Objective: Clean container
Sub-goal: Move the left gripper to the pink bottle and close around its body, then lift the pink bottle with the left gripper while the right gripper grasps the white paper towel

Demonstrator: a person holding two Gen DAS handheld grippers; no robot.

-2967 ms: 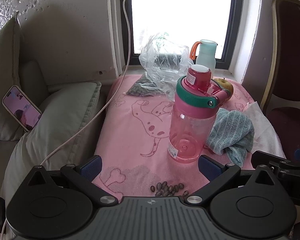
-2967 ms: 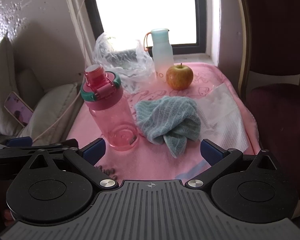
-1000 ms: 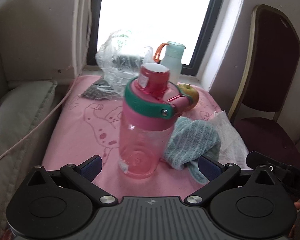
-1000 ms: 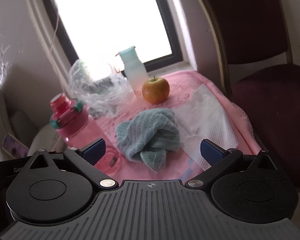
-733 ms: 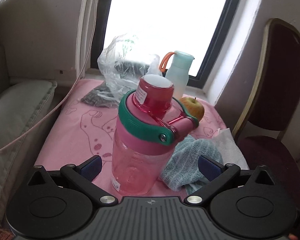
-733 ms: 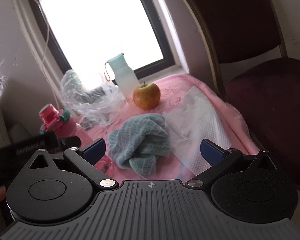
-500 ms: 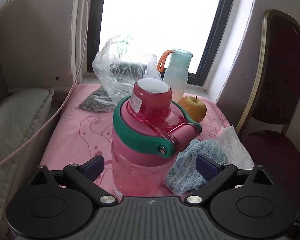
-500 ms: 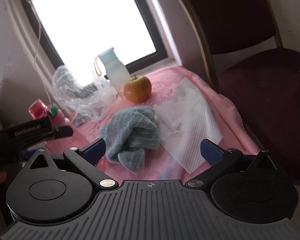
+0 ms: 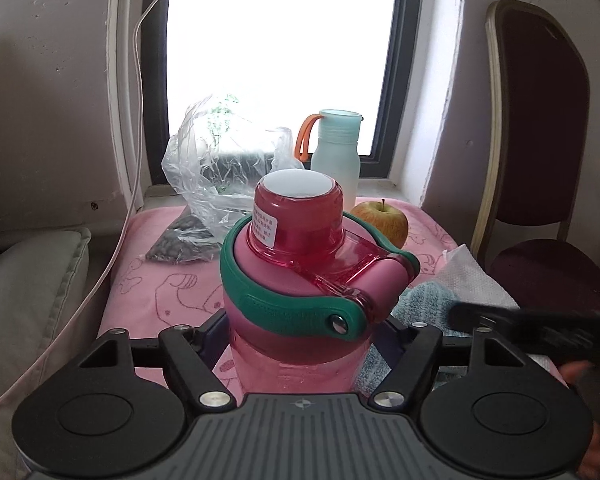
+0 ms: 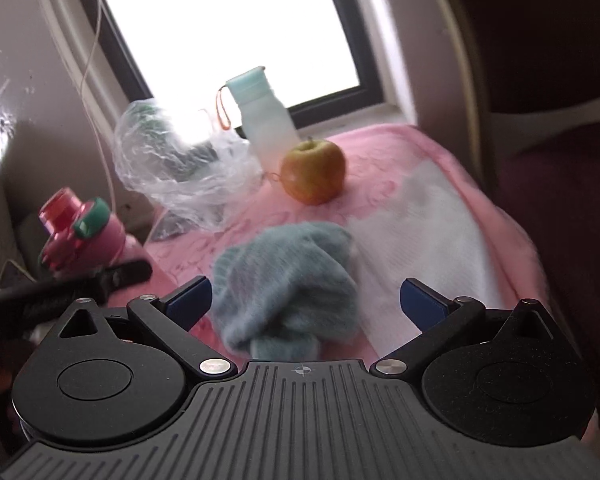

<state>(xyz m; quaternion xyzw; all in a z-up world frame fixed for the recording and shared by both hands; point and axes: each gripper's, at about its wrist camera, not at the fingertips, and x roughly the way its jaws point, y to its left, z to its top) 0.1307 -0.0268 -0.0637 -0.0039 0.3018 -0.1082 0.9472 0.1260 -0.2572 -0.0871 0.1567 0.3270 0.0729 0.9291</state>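
Observation:
A pink water bottle (image 9: 300, 296) with a green strap and a red cap stands on the pink cloth. My left gripper (image 9: 300, 334) has its fingers against both sides of the bottle's body, shut on it. The bottle also shows at the left of the right wrist view (image 10: 80, 232). A crumpled blue-grey towel (image 10: 288, 276) lies on the cloth. My right gripper (image 10: 304, 300) is open, its fingers on either side of the towel, just above it.
A pale mint bottle (image 9: 336, 152) with an orange loop, a clear plastic bag (image 9: 220, 176) and an apple (image 10: 314, 170) stand near the window. A white paper towel (image 10: 432, 232) lies at the right. A dark red chair (image 9: 540, 168) stands beside the table.
My left gripper moved forward and closed around the pink bottle. My right gripper moved down and closer to the blue-grey towel.

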